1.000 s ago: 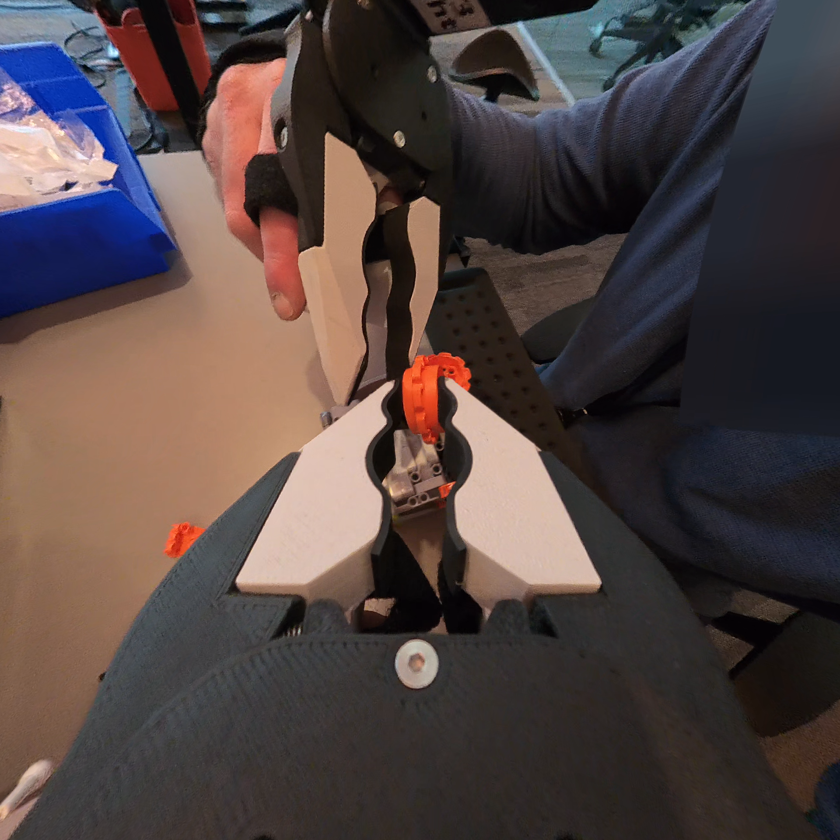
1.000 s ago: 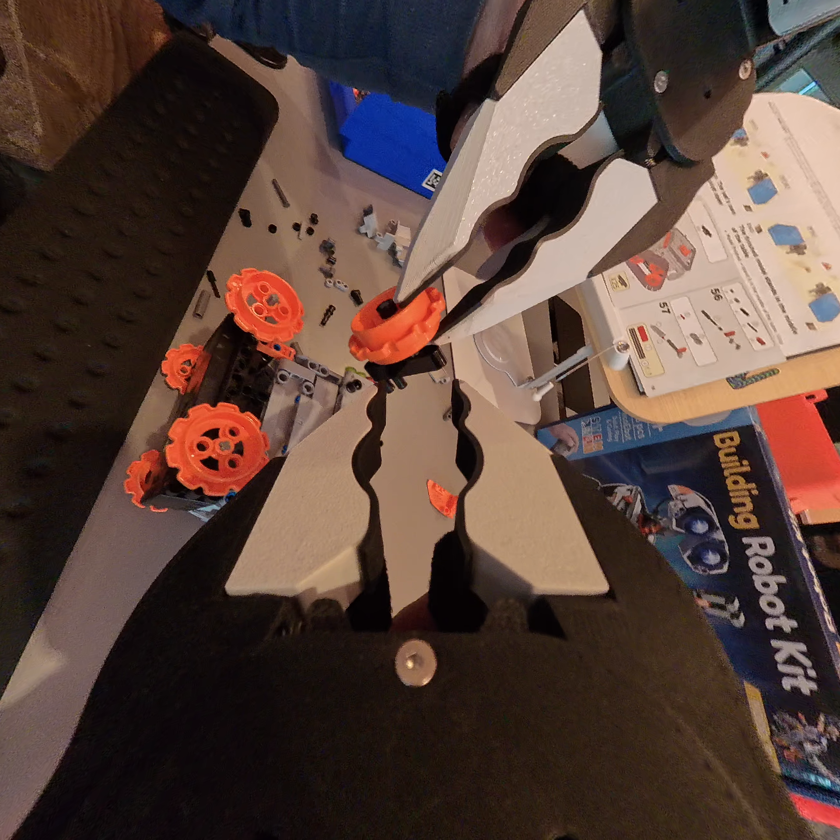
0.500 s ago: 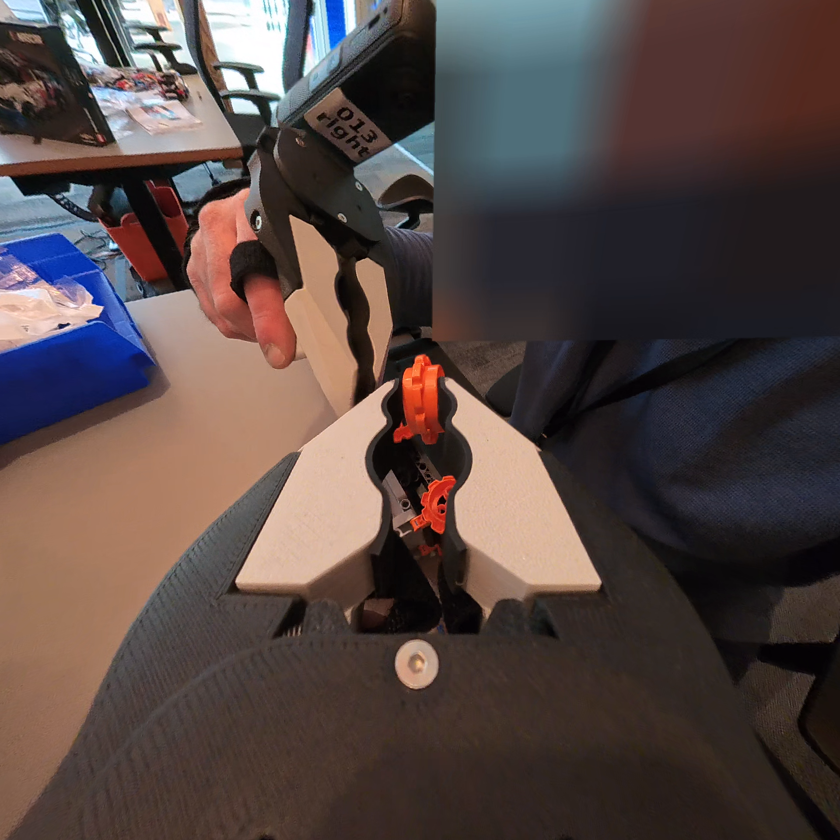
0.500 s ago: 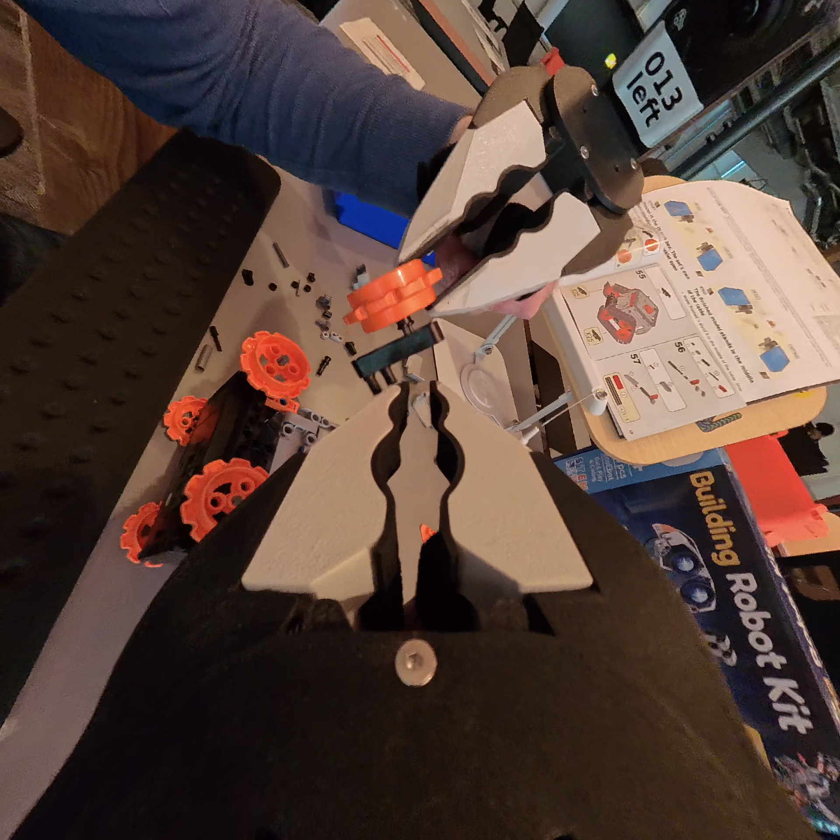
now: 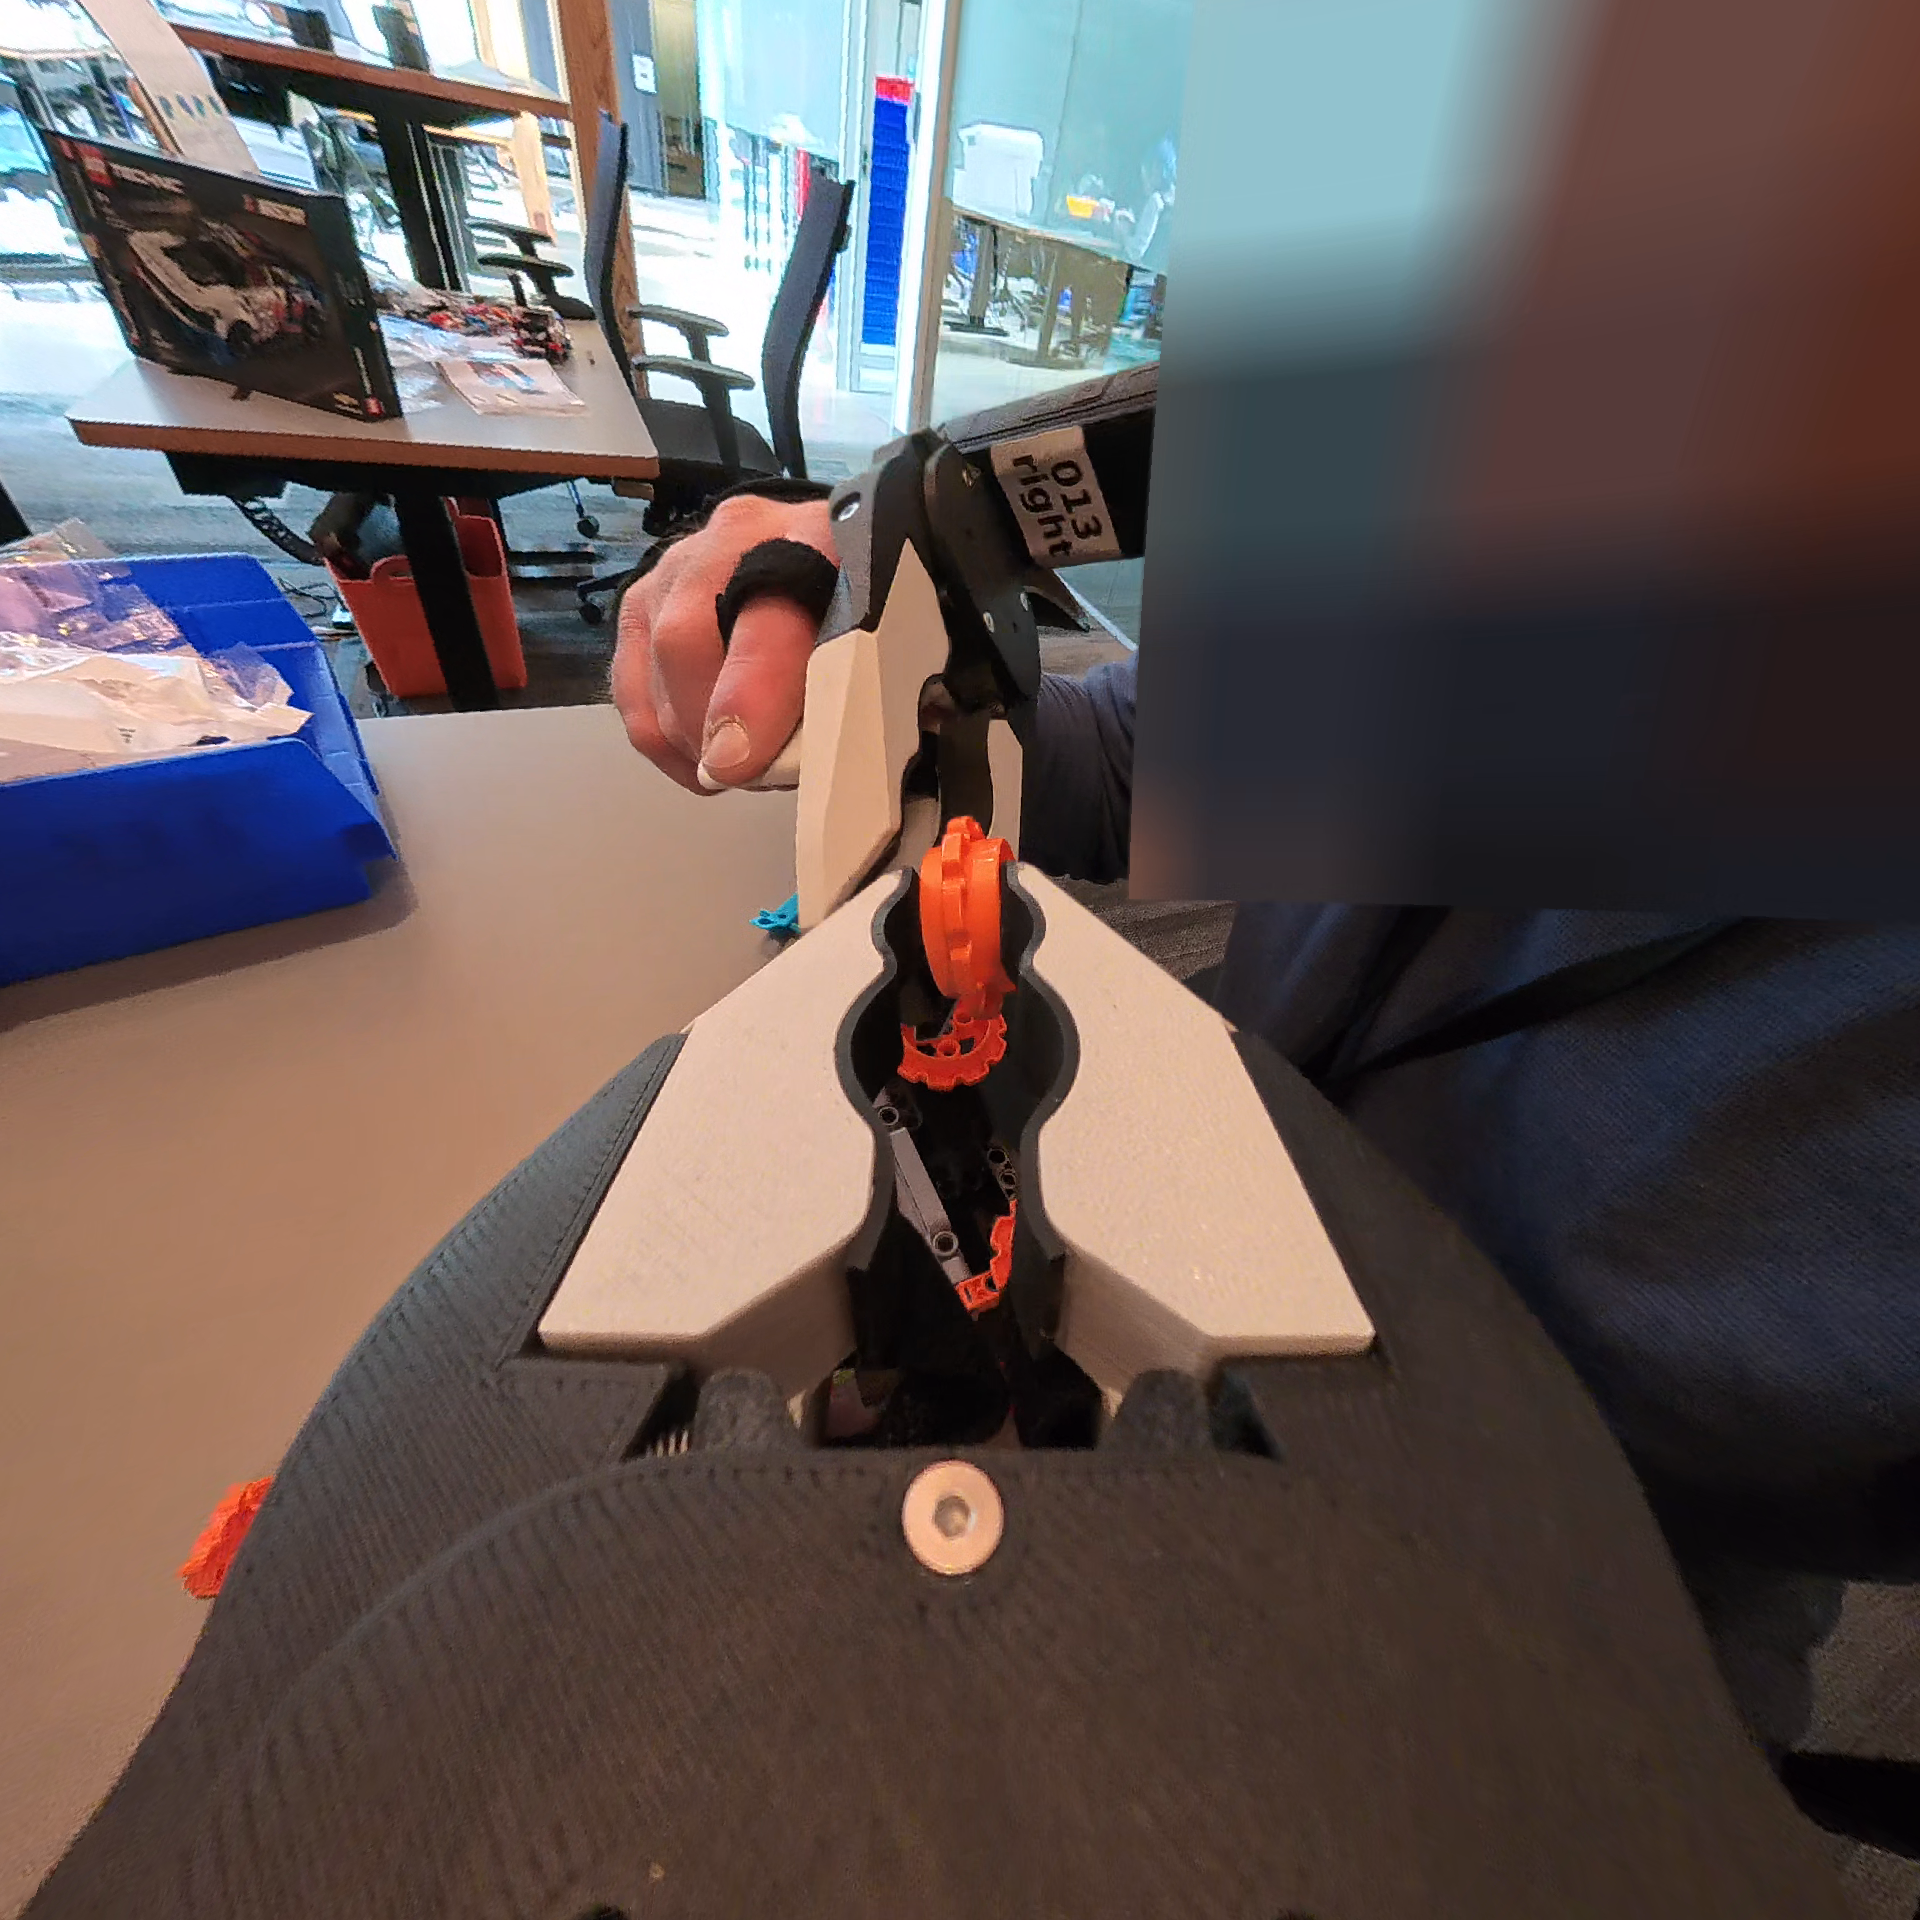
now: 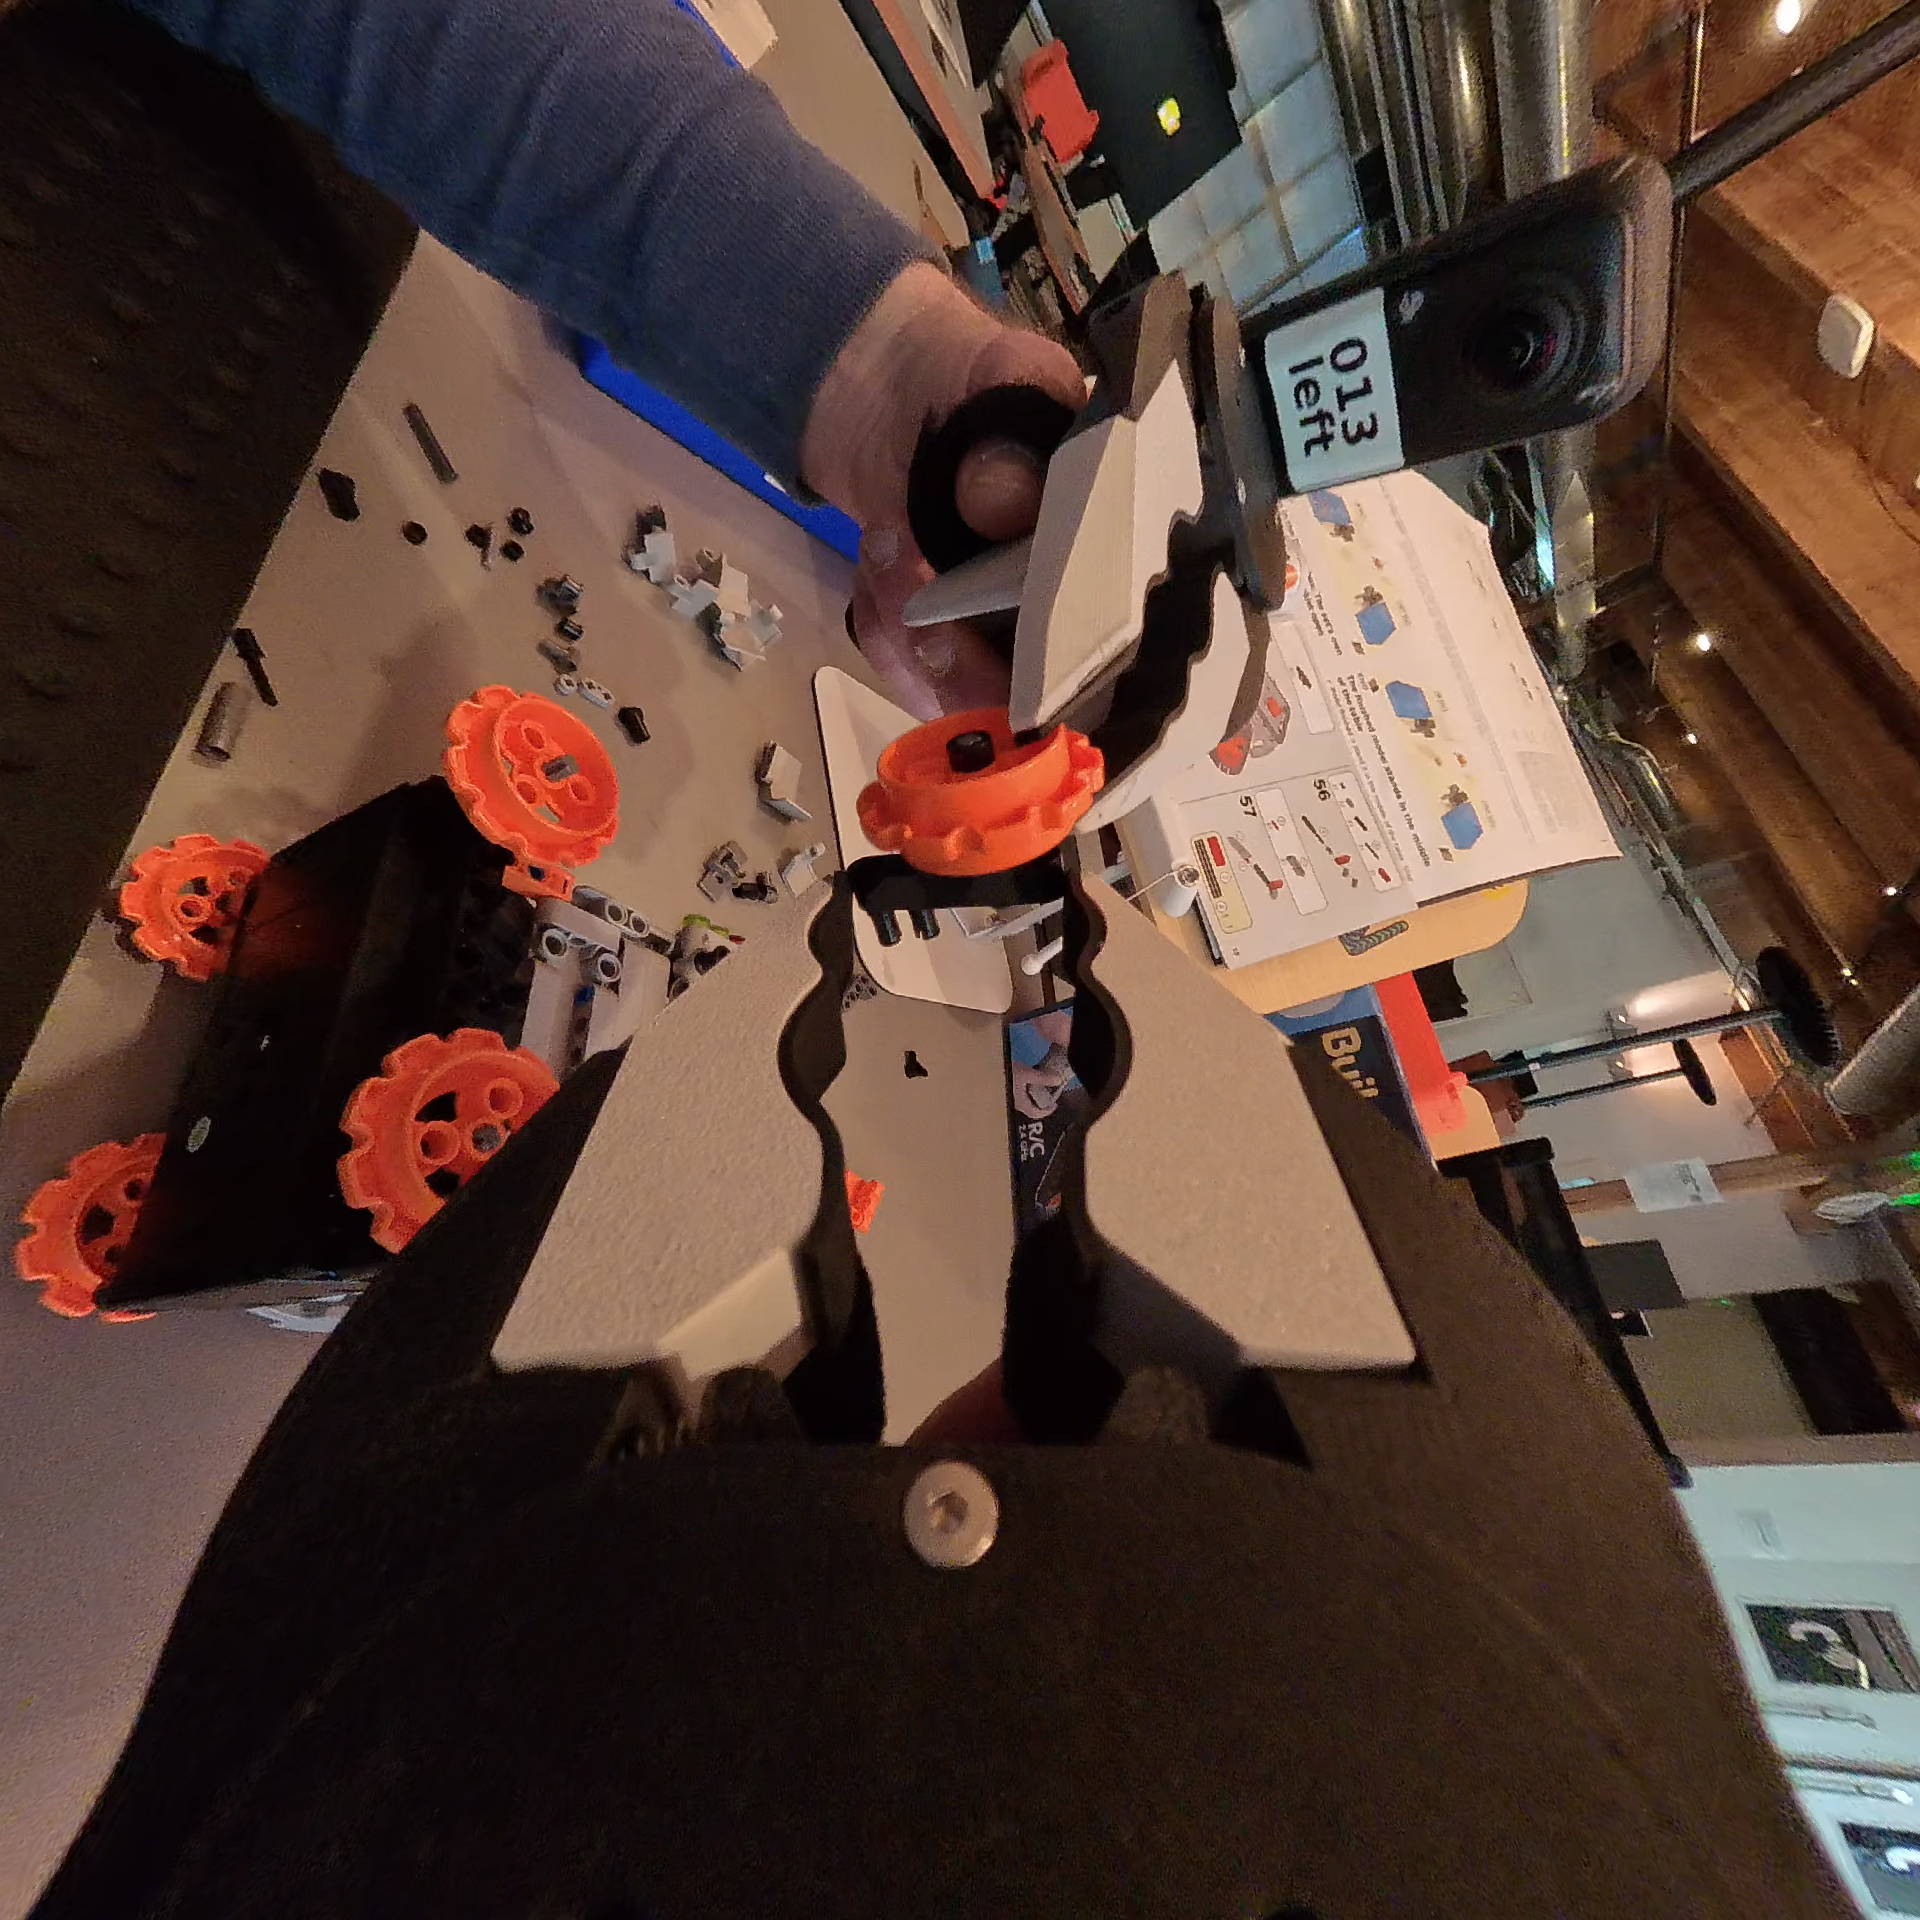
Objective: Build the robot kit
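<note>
Tagged left gripper [image 5: 961, 885] seemingly grips wheel [image 5: 966, 925]

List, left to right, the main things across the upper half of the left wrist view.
Blue bin → black kit box on the far table → orange floor bin → office chair → person's hand → right gripper → orange wheel pinched in the left gripper.

Both grippers alike: ribbed black printed body, pale grey wedge fingers [image 5: 727, 1174] with wavy black inner edges, one silver screw [image 5: 952, 1530] centred behind. Black finger strap [image 5: 774, 575], white label, blue knit sleeve [image 6: 623, 187].
</note>
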`<state>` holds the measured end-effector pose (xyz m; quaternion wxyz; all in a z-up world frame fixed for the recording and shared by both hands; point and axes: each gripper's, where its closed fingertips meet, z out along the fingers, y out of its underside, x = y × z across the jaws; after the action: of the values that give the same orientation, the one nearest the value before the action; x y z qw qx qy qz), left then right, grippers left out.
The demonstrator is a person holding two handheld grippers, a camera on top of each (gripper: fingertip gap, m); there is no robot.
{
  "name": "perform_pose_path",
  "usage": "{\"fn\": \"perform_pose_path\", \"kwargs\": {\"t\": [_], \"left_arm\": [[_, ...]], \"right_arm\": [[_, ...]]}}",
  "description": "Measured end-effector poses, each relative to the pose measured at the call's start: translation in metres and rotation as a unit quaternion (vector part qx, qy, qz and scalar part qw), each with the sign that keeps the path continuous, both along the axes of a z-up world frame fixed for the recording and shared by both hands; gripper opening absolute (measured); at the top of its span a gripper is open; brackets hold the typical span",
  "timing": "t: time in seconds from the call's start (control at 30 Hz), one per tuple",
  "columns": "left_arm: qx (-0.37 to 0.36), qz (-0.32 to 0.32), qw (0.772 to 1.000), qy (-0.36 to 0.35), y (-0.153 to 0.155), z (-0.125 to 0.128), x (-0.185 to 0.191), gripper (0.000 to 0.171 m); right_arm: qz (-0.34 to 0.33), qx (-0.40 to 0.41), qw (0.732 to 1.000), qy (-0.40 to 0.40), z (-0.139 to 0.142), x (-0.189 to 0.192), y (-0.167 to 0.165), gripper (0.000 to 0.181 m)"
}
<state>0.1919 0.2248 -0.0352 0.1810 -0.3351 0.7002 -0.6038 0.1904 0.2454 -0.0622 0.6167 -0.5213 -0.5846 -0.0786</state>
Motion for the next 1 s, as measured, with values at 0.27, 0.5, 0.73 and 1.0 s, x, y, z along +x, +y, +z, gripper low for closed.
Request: {"fn": "perform_pose_path", "kwargs": {"t": [0.27,0.5,0.73,1.0], "left_arm": [[-0.047,0.056,0.997,-0.003,0.013,0.002,0.010,0.012],[-0.031,0.149,0.988,0.029,0.036,-0.037,0.008,0.016],[0.093,0.164,0.982,0.020,0.030,-0.068,0.001,0.022],[0.342,0.165,0.918,-0.117,0.020,-0.066,-0.001,0.031]], "right_arm": [[0.041,-0.121,0.987,0.094,-0.002,0.005,-0.004,0.038],[0.085,-0.317,0.930,0.165,-0.049,0.000,-0.008,0.038],[0.102,-0.428,0.867,0.232,-0.067,-0.003,-0.010,0.037],[0.113,-0.475,0.832,0.264,-0.070,-0.003,-0.007,0.037]]}}
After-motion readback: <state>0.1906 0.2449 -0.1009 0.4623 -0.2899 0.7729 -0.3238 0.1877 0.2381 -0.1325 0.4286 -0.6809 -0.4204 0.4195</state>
